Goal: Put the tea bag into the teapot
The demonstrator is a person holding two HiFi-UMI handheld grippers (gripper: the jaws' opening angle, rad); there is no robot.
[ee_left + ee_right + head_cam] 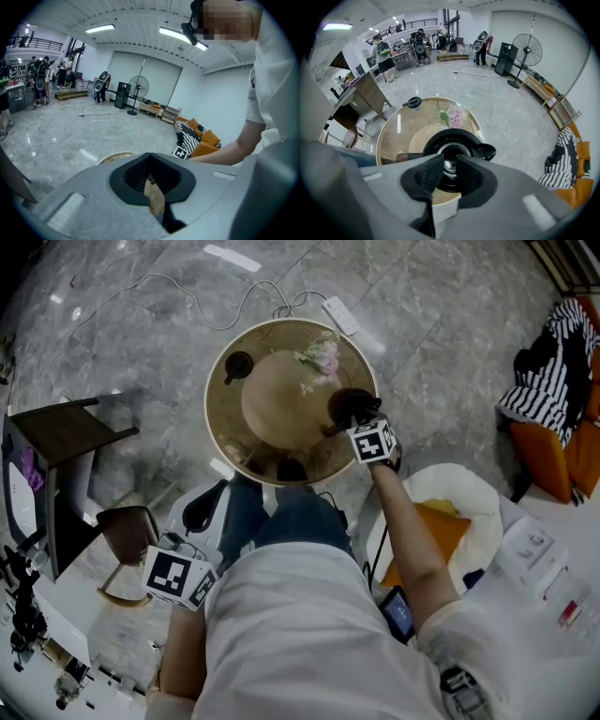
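A black teapot (350, 406) stands open on the right side of the round glass table (225, 427). Its black lid (237, 364) lies apart at the table's far left. My right gripper (362, 421) hovers just over the teapot (451, 158); its jaws stand open by a narrow gap with nothing between them. My left gripper (202, 510) is low at my left side, off the table. It is shut on a brown paper tea bag (154, 196), which hangs between its fingers.
Pink flowers (319, 357) lie on the table behind the teapot. A dark chair (66, 432) and a brown stool (127, 532) stand left. A power strip (340, 315) with cable lies on the floor. An orange sofa with striped cloth (553, 362) is right.
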